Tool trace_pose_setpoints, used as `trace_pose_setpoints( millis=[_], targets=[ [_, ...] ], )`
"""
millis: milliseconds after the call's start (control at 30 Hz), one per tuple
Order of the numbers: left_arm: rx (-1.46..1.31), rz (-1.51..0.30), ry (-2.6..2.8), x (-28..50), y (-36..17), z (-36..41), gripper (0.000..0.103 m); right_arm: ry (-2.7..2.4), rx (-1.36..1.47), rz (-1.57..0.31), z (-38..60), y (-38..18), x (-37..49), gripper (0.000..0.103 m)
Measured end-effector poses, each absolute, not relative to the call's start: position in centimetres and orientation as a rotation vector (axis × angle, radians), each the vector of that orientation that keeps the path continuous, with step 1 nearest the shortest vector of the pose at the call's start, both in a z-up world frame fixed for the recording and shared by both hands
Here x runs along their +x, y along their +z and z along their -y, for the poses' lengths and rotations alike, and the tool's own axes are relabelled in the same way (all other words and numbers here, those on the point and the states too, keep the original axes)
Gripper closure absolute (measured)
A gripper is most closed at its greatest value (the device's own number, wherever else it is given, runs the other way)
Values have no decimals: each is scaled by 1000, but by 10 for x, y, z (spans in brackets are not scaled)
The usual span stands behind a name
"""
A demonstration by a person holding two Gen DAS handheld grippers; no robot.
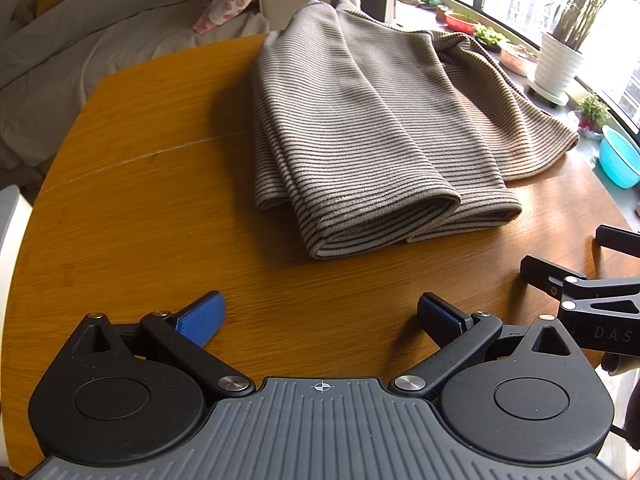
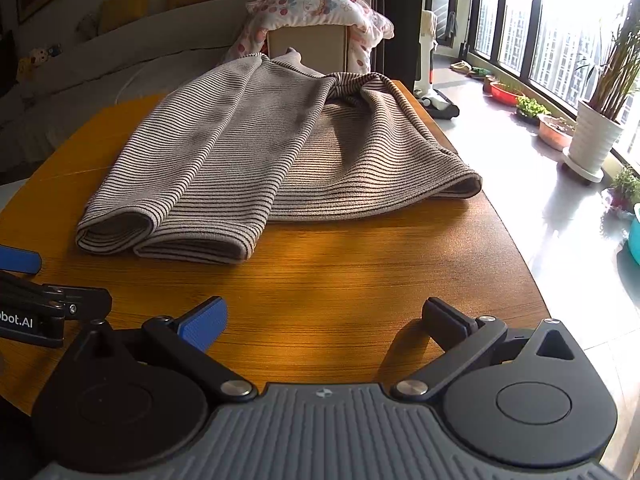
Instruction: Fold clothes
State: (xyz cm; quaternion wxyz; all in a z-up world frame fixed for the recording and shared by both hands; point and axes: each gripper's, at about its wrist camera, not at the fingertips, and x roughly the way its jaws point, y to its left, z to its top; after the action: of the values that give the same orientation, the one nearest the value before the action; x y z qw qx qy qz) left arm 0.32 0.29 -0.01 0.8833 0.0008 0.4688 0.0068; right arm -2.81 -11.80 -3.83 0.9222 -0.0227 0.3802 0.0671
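Observation:
A grey garment with thin dark stripes (image 1: 360,120) lies on the wooden table (image 1: 140,200), its left side folded over into a long roll and its right part spread flat. It also shows in the right wrist view (image 2: 260,152). My left gripper (image 1: 320,316) is open and empty, low over the table's near edge, a short way in front of the garment's hem. My right gripper (image 2: 324,320) is open and empty, beside the left one, and shows at the right edge of the left wrist view (image 1: 592,272).
A sofa with a floral quilt (image 2: 320,4) stands behind the table. To the right, a windowsill ledge holds a white plant pot (image 2: 596,136), small planters and a turquoise basin (image 1: 620,160). The table's right edge (image 2: 516,256) drops to the floor.

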Motion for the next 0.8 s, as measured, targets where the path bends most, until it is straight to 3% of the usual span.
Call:
trace_pose_setpoints(
  millis=[800],
  targets=[
    [3,-969,12,3,0,-3,0,127,-39,-751,118,-40,-31,0]
  ],
)
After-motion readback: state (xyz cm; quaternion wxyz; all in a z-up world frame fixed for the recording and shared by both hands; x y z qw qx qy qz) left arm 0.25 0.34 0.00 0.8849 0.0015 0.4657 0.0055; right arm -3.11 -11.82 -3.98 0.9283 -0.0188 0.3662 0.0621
